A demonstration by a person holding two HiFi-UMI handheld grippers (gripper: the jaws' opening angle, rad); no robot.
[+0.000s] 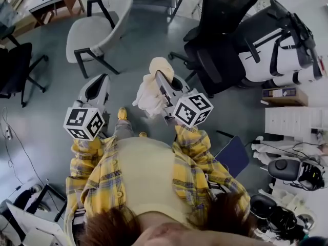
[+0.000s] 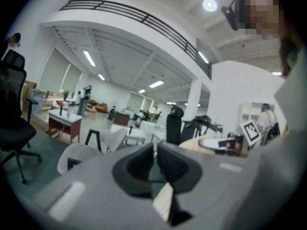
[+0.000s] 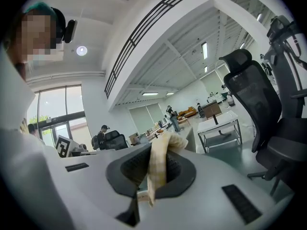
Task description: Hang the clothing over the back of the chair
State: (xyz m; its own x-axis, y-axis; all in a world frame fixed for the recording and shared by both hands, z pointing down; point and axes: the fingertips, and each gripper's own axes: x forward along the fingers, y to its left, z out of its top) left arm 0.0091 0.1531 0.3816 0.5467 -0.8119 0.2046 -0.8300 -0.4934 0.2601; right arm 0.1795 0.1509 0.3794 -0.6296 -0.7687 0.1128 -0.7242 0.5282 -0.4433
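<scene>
A cream garment (image 1: 149, 95) hangs bunched from my right gripper (image 1: 161, 77), which is shut on it above the grey floor. In the right gripper view a fold of the garment (image 3: 159, 153) is pinched between the dark pads and droops below them. My left gripper (image 1: 101, 82) is level beside it on the left, shut with nothing between its pads (image 2: 168, 163). A grey chair (image 1: 97, 28) with black legs stands ahead of the left gripper. From the left gripper view the chair (image 2: 81, 155) is low at left, and the right gripper with the garment (image 2: 196, 143) is at right.
A black mesh office chair (image 1: 220, 29) stands ahead on the right, next to a white and black machine (image 1: 277, 50). A wooden desk (image 1: 54, 1) is at the far left. Another black chair (image 1: 18, 70) is at the left edge. Boxes and equipment (image 1: 292, 122) crowd the right side.
</scene>
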